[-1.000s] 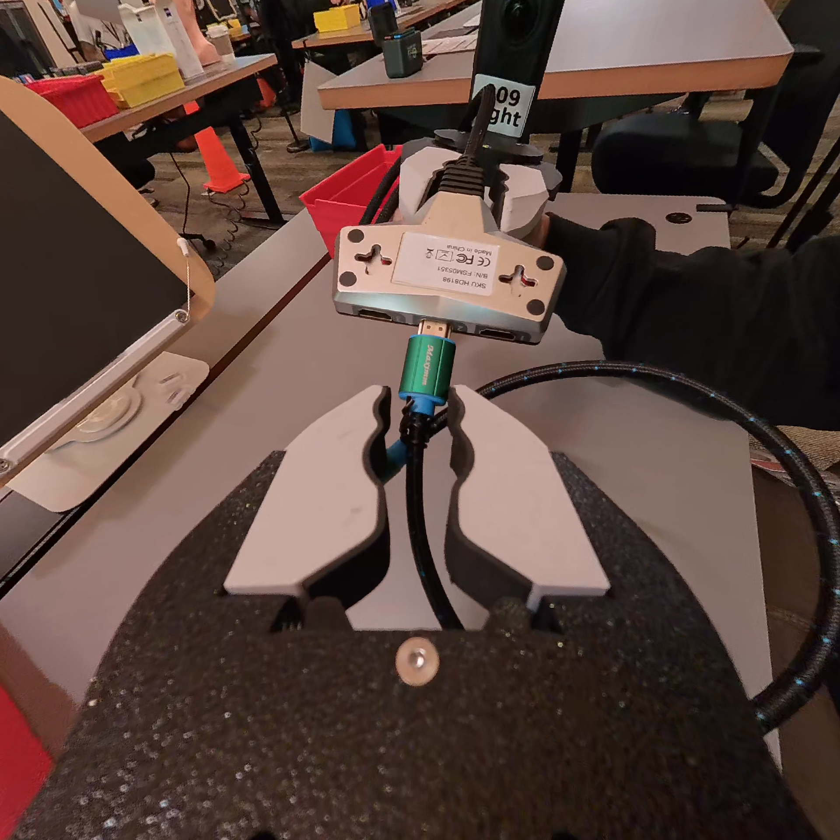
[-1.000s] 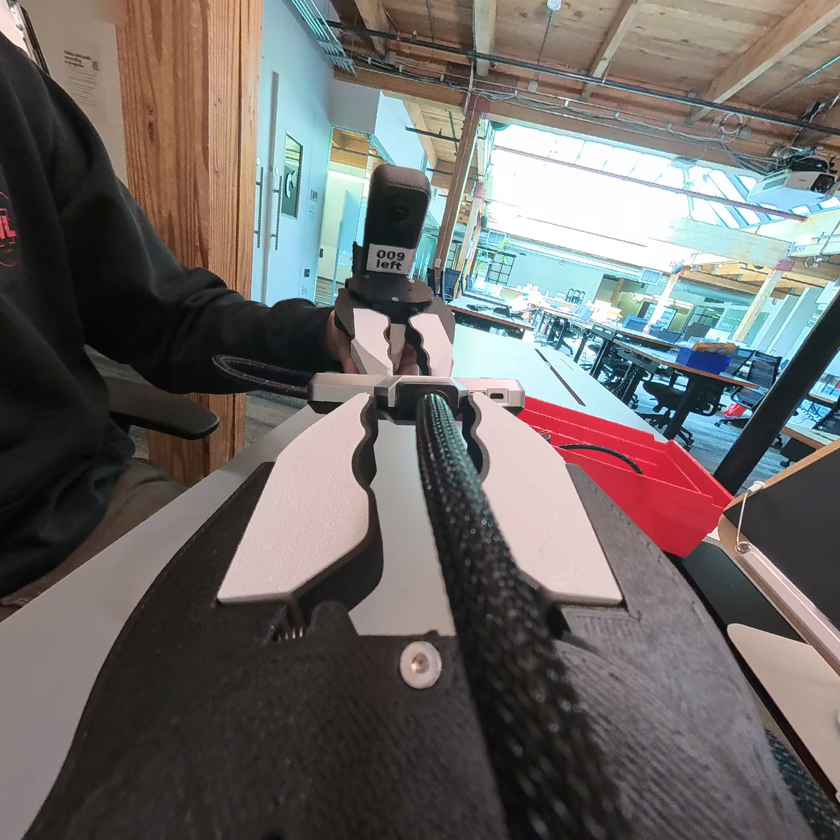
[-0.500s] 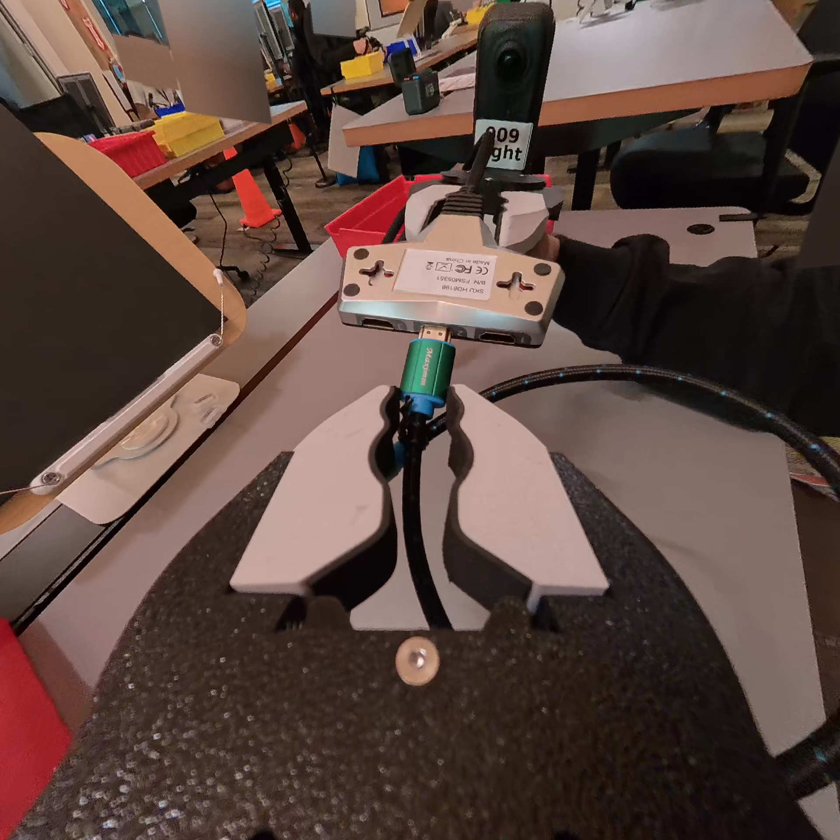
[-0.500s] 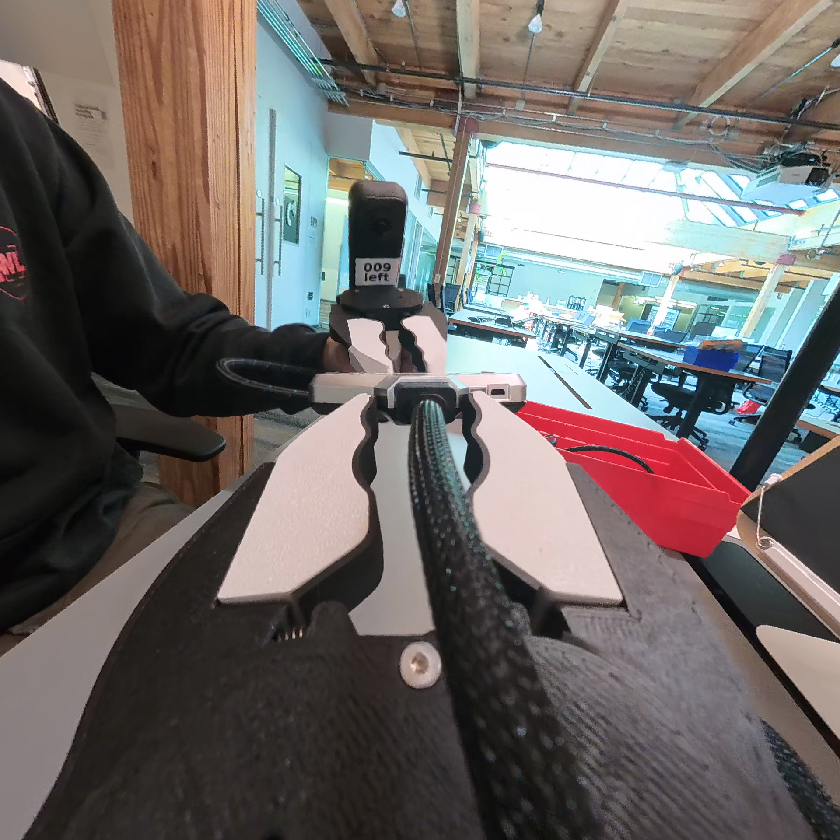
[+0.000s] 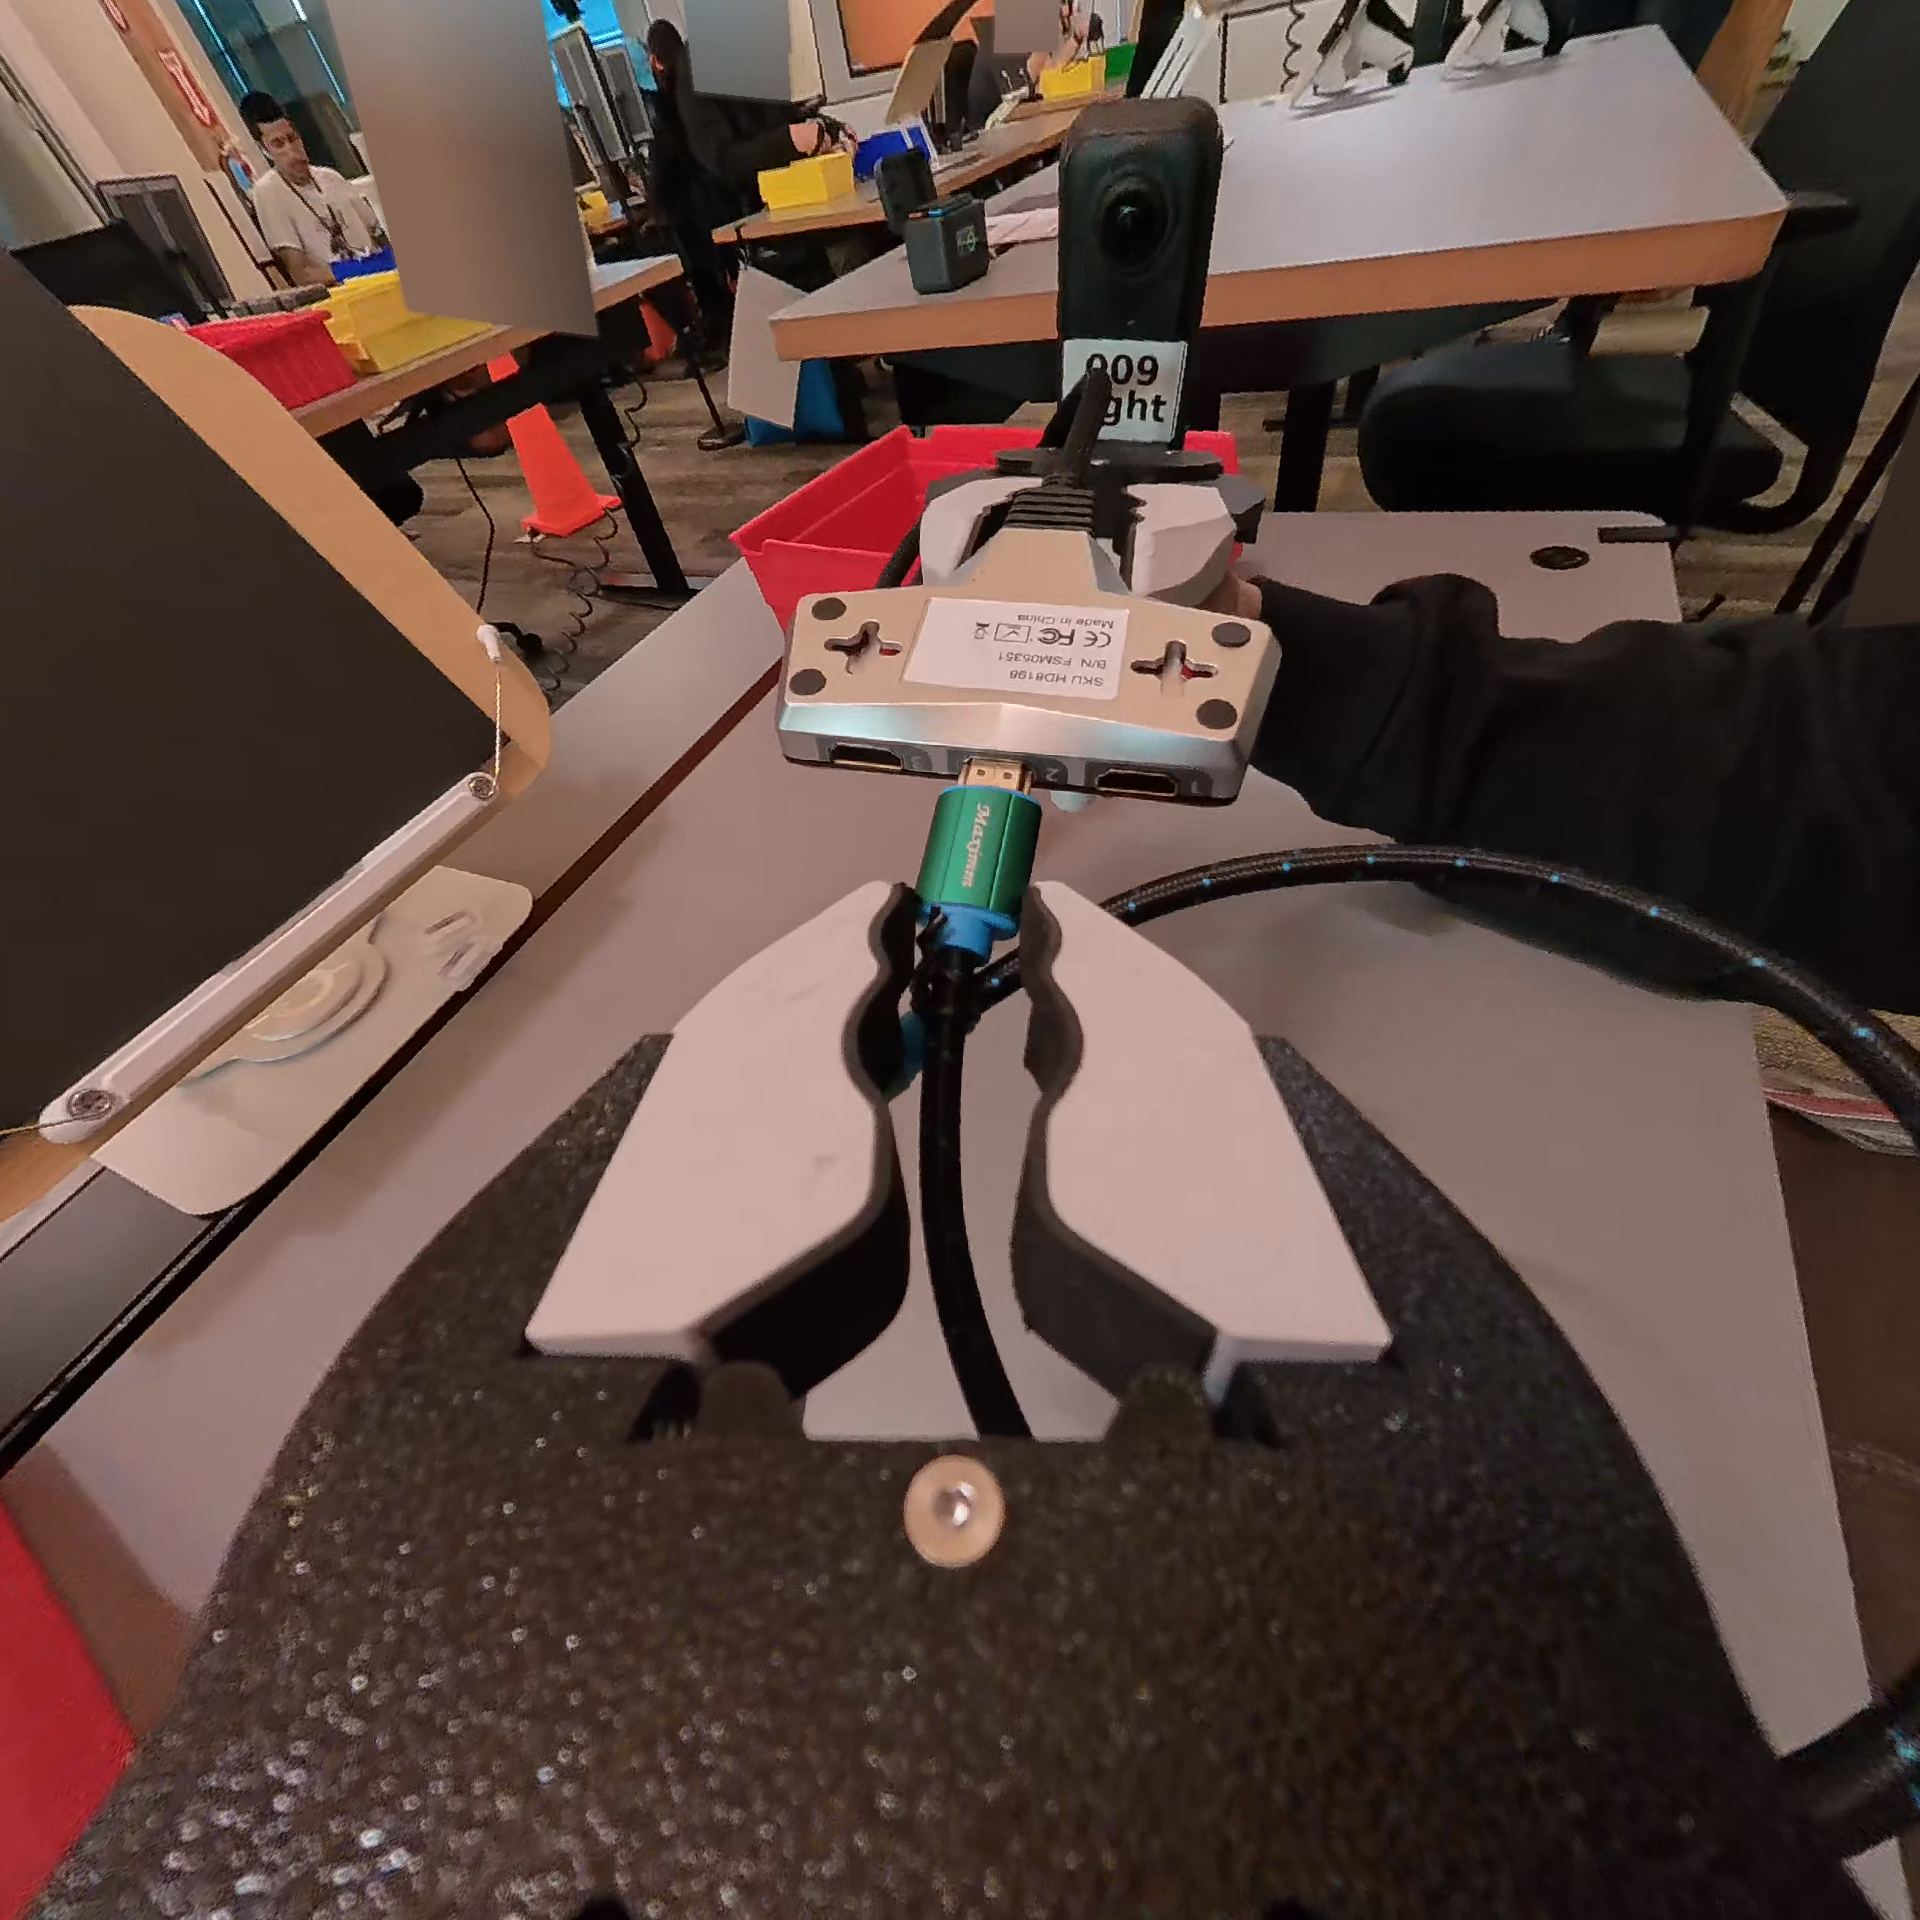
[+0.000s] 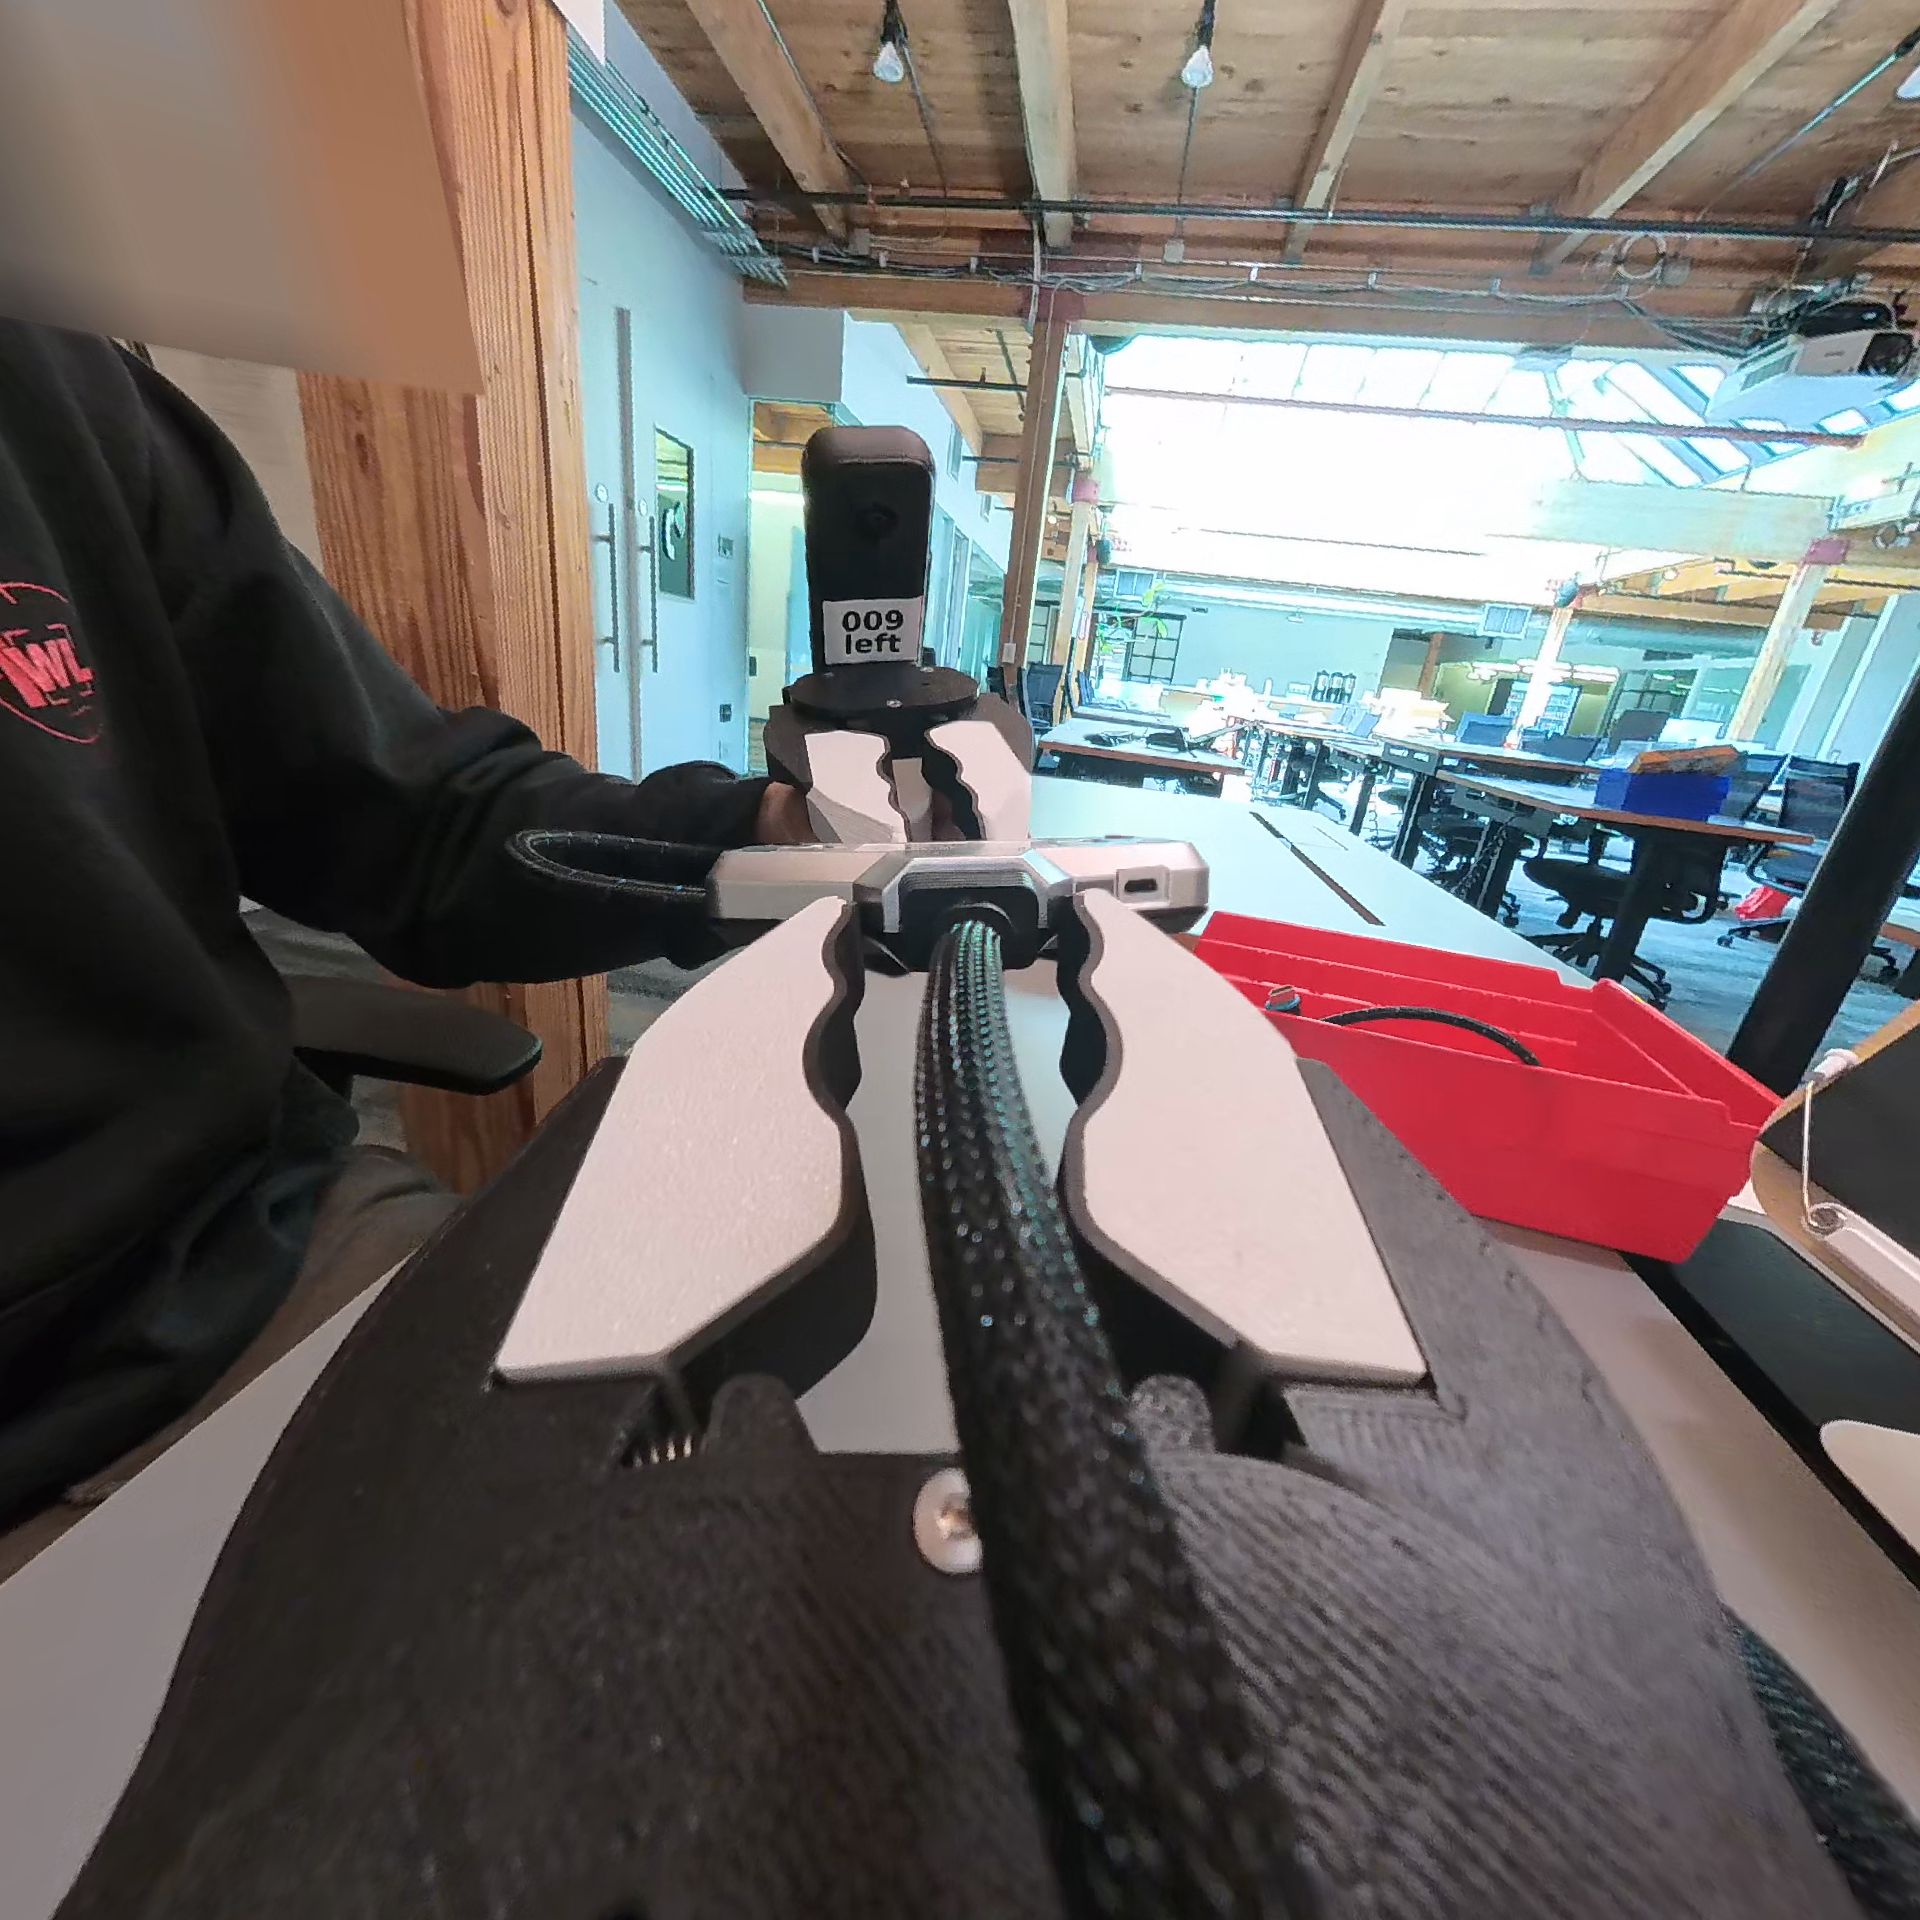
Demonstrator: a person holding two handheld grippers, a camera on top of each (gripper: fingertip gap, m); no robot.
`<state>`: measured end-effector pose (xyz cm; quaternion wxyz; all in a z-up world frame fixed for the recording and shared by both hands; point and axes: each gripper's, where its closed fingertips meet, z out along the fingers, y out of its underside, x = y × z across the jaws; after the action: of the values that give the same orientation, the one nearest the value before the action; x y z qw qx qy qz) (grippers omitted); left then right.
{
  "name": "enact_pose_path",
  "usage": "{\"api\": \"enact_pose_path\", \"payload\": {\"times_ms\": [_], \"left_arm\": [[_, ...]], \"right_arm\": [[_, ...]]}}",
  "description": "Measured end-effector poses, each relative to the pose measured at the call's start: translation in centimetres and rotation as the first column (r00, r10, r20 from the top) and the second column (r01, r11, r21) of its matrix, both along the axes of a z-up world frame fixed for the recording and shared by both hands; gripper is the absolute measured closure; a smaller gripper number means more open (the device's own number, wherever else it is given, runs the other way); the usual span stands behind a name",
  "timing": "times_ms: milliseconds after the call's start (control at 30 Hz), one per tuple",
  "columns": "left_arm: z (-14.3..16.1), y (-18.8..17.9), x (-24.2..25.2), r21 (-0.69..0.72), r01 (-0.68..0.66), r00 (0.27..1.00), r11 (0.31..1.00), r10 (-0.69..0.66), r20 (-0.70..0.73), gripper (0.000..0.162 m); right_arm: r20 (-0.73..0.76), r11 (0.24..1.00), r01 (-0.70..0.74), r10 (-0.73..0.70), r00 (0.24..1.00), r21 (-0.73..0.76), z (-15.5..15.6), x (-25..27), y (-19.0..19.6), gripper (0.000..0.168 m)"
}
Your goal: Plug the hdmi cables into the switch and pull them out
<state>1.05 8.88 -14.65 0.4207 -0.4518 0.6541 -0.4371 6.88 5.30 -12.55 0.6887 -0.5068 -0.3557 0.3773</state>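
wide-angle bending at the edges, glaring skylights [image 6: 1455, 416] overexposed, foreground sharp, soft even indoor light.

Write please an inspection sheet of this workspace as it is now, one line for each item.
Surface: grey table, bare in front of the grippers.
Job's things: silver switch held above the table, underside up; green plug tip at its middle port, gold contact partly showing; ports either side empty.
Clutter: red bin with a thin cable inside; tilted black panel on a stand.
Grippers: left gripper shut on the plug's blue collar; right gripper shut on the switch's cable end.
Cables: braided cable loops right; thick braided lead runs between the right fingers.
Surroundings: other desks, chairs, people, orange cone.
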Motion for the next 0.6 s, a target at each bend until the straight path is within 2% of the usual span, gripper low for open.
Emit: {"api": "enact_pose_path", "payload": {"times_ms": [433, 533, 567, 600], "left_arm": [[0.4, -0.4, 0.3, 0.023, 0.013, 1.000, 1.000, -0.013, -0.016, 0.143], [0.2, -0.4, 0.4, 0.052, 0.016, 0.999, 0.999, -0.013, -0.049, 0.143], [0.0, -0.4, 0.4, 0.066, 0.019, 0.998, 0.998, -0.015, -0.066, 0.143], [0.1, -0.6, 0.5, 0.074, 0.025, 0.997, 0.997, -0.020, -0.072, 0.143]], "right_arm": [[0.038, 0.999, 0.033, -0.034, 0.999, 0.023, 0.7, 0.4, -0.4, 0.131], [-0.007, 0.999, 0.023, -0.023, 1.000, 0.032, 1.5, 0.5, -0.8, 0.131], [-0.032, 0.999, 0.021, -0.020, 0.999, 0.034, 1.8, 0.5, -0.8, 0.133], [-0.022, 0.999, 0.029, -0.028, 0.999, 0.024, 1.6, 0.4, -0.6, 0.142]]}}
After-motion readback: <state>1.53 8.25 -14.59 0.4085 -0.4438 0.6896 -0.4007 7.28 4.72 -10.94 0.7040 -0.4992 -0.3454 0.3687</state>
